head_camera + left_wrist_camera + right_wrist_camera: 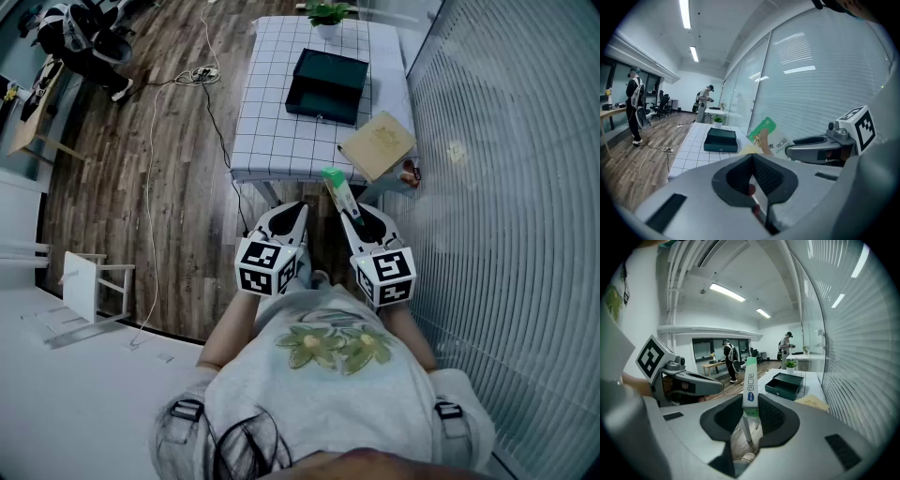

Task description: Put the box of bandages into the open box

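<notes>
The box of bandages (337, 190), slim, green and white, is pinched upright between the jaws of my right gripper (350, 210), just short of the table's near edge. In the right gripper view the box of bandages (750, 387) stands edge-on between the pads. The open box (326, 84), dark green with its lid raised, rests in the middle of the grid-patterned table (267, 141); it also shows as the open box (783, 384) ahead of the held item. My left gripper (284, 218) hovers beside the right one, jaws shut with nothing in them.
A tan flat carton (378, 145) lies at the table's near right corner. A small potted plant (326, 14) stands at the far edge. A ribbed glass wall (506, 187) runs along the right. Cables (197, 75) trail over the wooden floor at left. People (730, 359) stand farther off.
</notes>
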Motion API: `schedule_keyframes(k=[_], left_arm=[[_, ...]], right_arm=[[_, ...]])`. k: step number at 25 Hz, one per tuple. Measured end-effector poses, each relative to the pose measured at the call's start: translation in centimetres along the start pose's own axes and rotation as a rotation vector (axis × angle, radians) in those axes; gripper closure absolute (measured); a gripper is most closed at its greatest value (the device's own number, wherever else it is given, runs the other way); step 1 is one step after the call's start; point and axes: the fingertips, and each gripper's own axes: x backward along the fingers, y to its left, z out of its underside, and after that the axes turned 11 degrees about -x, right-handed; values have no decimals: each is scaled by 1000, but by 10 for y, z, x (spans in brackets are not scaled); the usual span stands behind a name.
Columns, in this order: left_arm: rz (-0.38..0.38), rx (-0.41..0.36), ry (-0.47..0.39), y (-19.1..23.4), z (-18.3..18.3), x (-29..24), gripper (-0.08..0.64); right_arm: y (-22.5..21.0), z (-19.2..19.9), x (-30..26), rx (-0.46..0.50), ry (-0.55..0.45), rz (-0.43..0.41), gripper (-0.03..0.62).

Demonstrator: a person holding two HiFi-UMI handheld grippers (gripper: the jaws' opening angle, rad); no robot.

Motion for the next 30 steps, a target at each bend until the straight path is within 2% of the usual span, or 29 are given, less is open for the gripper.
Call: schedule_keyframes(k=[10, 20, 30], left_arm=[[8, -6, 9, 15, -8, -16, 552], [31, -26, -16, 64, -30, -50, 552], [72, -14, -3, 112, -37, -88, 552]], right_arm=[[-8, -9, -16, -10, 5, 0, 497], [-22, -36, -68, -12, -11, 25, 497], [-38, -56, -120, -27, 3, 64, 497]])
